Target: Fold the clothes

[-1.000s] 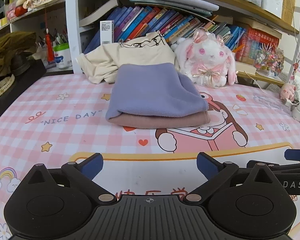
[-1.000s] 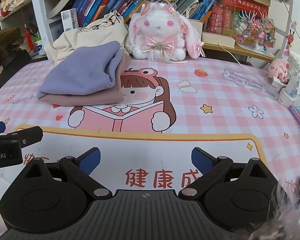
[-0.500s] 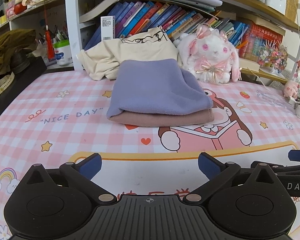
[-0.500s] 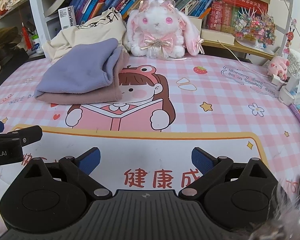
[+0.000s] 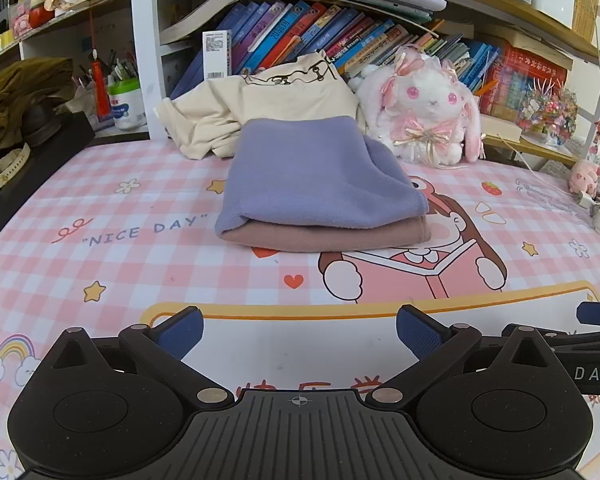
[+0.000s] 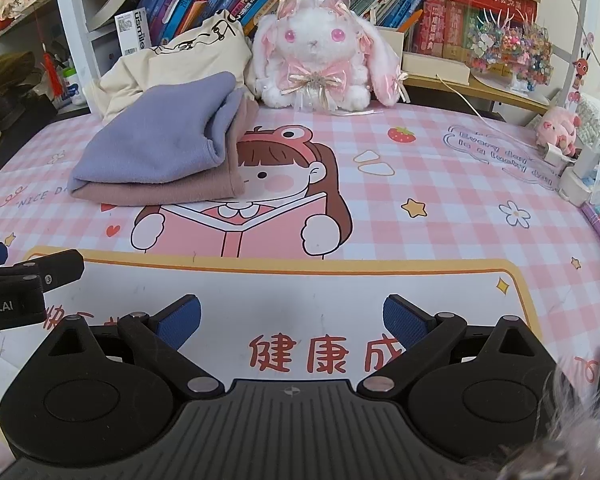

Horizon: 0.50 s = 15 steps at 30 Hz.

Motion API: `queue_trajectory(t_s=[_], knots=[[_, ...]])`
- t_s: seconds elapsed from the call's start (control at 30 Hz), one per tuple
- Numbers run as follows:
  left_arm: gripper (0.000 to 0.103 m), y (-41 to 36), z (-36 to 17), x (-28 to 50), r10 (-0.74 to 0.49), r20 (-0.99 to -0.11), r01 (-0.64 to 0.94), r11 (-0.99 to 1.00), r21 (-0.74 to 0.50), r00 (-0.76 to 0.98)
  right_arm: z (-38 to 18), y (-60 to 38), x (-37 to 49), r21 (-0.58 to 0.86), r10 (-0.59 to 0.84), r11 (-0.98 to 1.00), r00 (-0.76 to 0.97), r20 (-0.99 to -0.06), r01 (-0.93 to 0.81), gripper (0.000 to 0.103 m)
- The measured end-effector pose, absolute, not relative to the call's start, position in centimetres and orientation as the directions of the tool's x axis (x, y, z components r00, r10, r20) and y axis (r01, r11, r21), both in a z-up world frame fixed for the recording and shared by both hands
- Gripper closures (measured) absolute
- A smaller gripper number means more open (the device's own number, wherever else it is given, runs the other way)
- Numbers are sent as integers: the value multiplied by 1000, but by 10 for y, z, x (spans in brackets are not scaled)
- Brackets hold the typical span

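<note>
A folded lilac fleece [image 5: 320, 176] [image 6: 160, 148] lies on top of a folded dusty-pink garment [image 5: 332, 236] [image 6: 172, 192] on the pink checked mat. Behind the stack a cream shirt [image 5: 260, 108] [image 6: 176, 60] lies crumpled against the bookshelf. My left gripper [image 5: 299, 330] hovers open over the white panel of the mat, well short of the stack, with nothing between its blue pads. My right gripper [image 6: 292, 318] is open too, empty, to the right of the left one. Each gripper's tip shows at the edge of the other's view.
A white plush rabbit [image 5: 428, 108] [image 6: 320, 60] sits behind the stack, right of the cream shirt. Bookshelves [image 5: 300, 32] line the back. A small pink pig toy [image 6: 560, 128], chargers and cables sit at the right edge. Dark clothing and a watch [image 5: 8, 164] lie at the left.
Both grippers have edged slightly forward toward the stack and the views tilted up a little. Nothing on the mat has moved.
</note>
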State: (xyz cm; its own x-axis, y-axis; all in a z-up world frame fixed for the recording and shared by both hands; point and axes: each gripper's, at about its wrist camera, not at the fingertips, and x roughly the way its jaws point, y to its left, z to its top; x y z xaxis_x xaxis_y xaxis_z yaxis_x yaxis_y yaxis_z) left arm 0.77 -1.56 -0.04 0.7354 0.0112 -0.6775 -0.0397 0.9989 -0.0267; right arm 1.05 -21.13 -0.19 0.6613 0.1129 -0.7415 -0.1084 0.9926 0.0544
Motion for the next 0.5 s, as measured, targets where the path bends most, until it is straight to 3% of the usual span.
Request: queue_trajectory(t_s=[0.5], knots=[[0,-15,-1,9,-3,-680,-32,999,-39,733,-3,-211,12,56,112,993,656,-746,-105,4]])
